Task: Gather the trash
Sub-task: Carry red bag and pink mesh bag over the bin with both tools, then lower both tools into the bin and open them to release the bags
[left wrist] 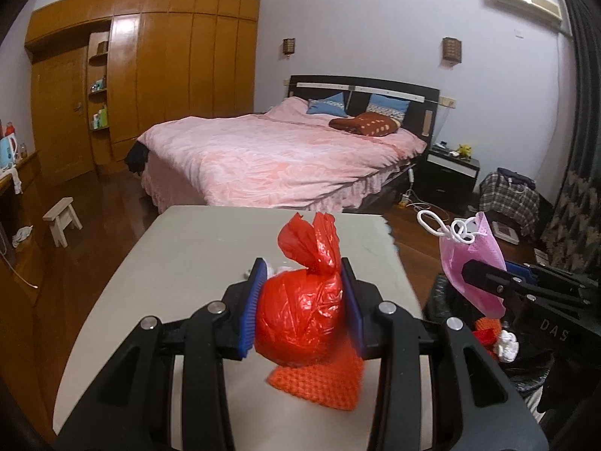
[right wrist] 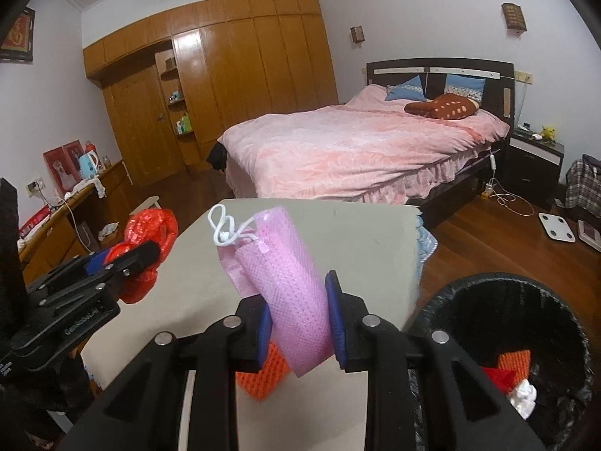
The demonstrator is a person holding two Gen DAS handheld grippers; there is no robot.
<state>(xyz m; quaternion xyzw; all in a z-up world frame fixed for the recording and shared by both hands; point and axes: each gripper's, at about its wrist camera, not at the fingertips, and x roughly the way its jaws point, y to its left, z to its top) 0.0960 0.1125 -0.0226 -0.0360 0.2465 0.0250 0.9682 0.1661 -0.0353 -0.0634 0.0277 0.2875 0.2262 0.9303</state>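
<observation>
The knotted red bag (left wrist: 300,319) sat pinched between the blue pads of the left gripper (left wrist: 302,312), lifted above the grey table (left wrist: 180,263); it looked light, soft and crinkly, likely slippery, so a hold around its full belly below the knot seemed soundest; the pink face mask (right wrist: 285,282), limp and nearly weightless, was pinched by the right gripper (right wrist: 300,323), its white loops (right wrist: 225,225) dangling free; an orange mesh piece (left wrist: 319,383) lay on the table beneath; just beside the table's right edge stood the black-lined bin (right wrist: 499,342), already holding orange, red and white scraps.
</observation>
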